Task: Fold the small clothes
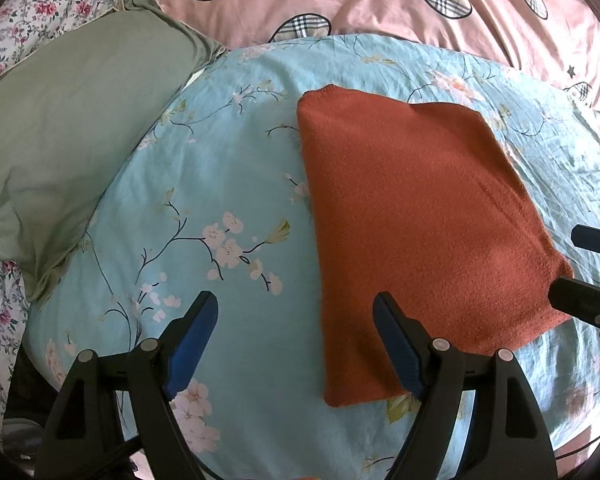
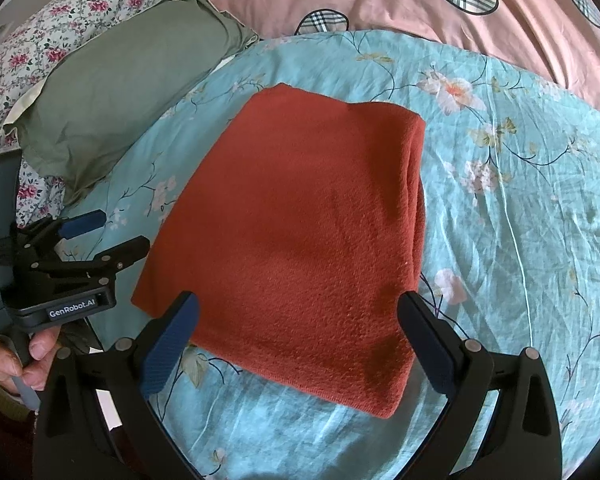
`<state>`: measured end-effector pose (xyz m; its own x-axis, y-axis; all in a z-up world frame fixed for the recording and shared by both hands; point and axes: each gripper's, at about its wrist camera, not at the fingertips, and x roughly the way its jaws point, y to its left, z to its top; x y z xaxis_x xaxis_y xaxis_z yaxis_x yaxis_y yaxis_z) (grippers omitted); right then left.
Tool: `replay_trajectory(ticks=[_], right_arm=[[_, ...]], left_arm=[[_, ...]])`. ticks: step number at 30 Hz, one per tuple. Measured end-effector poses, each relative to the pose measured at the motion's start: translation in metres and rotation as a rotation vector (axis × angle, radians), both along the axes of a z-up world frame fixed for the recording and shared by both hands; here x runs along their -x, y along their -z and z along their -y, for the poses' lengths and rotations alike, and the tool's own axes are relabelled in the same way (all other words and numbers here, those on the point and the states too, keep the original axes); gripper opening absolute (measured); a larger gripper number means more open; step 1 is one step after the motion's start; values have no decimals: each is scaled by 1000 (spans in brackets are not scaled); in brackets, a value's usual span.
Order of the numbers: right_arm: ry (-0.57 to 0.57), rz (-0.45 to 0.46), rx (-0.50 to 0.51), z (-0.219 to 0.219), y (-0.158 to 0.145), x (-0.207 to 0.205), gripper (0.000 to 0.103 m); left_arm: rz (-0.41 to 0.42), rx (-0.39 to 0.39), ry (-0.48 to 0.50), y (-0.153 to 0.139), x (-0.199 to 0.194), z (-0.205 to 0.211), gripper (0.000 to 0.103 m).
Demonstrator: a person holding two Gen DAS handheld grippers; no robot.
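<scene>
A rust-orange knitted garment [image 1: 412, 220] lies folded into a flat rectangle on the light-blue flowered cover [image 1: 228, 168]. My left gripper [image 1: 294, 304] is open just off the garment's near left corner, with nothing between its blue pads. From the right wrist view the garment [image 2: 300, 220] fills the middle. My right gripper [image 2: 298, 302] is open wide above its near edge, the pads apart from the cloth. The left gripper [image 2: 120, 232] shows at the garment's left side, held by a hand [image 2: 20, 360]. The right gripper [image 1: 572, 264] peeks in at the right edge.
A green pillow [image 1: 60, 140] lies to the left of the garment, touching the blue cover. A pink duvet with plaid shapes [image 1: 380, 4] lies behind. A red-flowered sheet [image 1: 28, 16] fills the far left. Blue cover [image 2: 520, 220] stretches to the right of the garment.
</scene>
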<state>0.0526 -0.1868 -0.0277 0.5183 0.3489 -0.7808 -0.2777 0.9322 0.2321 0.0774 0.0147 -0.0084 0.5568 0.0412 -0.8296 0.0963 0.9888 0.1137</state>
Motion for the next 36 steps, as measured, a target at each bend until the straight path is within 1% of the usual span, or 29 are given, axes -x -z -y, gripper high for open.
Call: replay_trajectory(ticks=[10, 22, 36], right_arm=[[4, 5, 4, 1, -3, 1, 99], [12, 20, 6, 4, -10, 1, 99], [14, 26, 5, 4, -13, 1, 100]], left_arm=[[6, 3, 1, -3, 0, -3, 80], [32, 12, 1, -15, 4, -5, 80], [42, 16, -3, -19, 4, -3, 81]])
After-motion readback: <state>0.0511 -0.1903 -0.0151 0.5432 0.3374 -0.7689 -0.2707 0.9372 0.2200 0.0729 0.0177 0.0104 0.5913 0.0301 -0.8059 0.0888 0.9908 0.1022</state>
